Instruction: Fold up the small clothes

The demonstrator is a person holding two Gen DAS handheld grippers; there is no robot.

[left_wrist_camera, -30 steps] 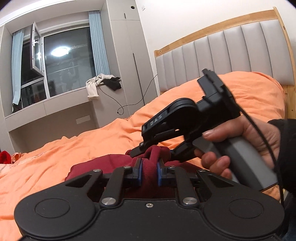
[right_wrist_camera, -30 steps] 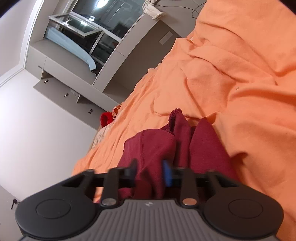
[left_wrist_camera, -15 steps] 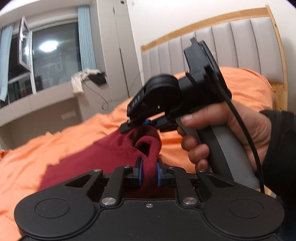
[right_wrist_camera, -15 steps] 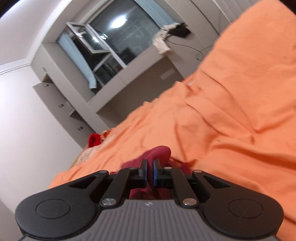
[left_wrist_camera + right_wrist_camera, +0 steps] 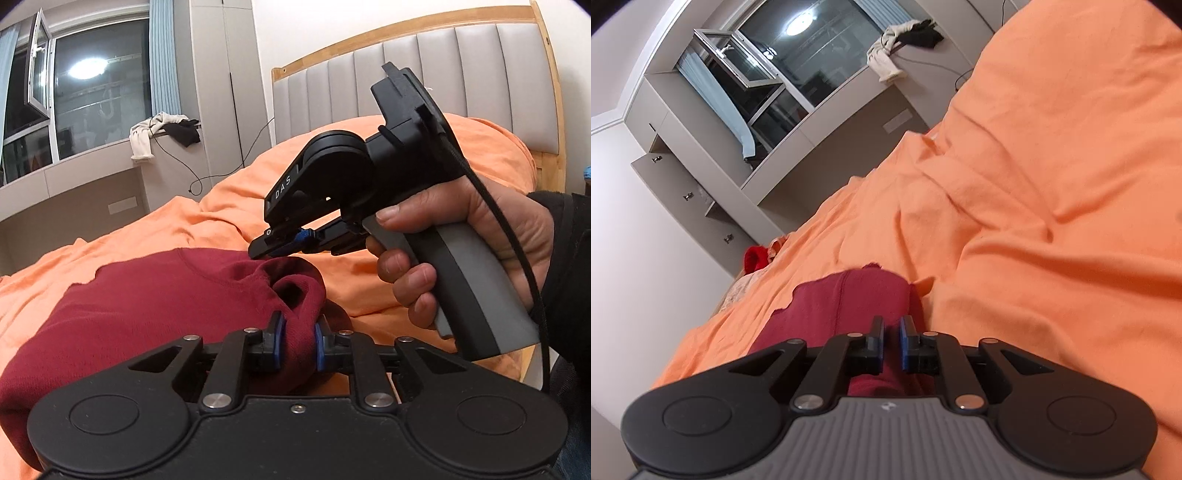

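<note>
A dark red garment (image 5: 147,302) lies spread on the orange bedsheet (image 5: 236,206). My left gripper (image 5: 297,341) is shut on a bunched fold of it at the near right edge. My right gripper (image 5: 288,242), held in a hand, hovers just above the garment's right part. In the right wrist view the right gripper (image 5: 891,341) has its jaws nearly together with a narrow gap and no cloth between them, above the garment (image 5: 849,299).
A padded headboard (image 5: 424,81) stands at the back right. A window sill with white and black clothes (image 5: 162,133) and a dangling cable is at the back left. A bright red item (image 5: 755,258) lies at the bed's far edge.
The right gripper has let go of the garment and lifted off it. The garment has dropped and now lies spread flatter on the sheet. The left gripper still holds its fold.
</note>
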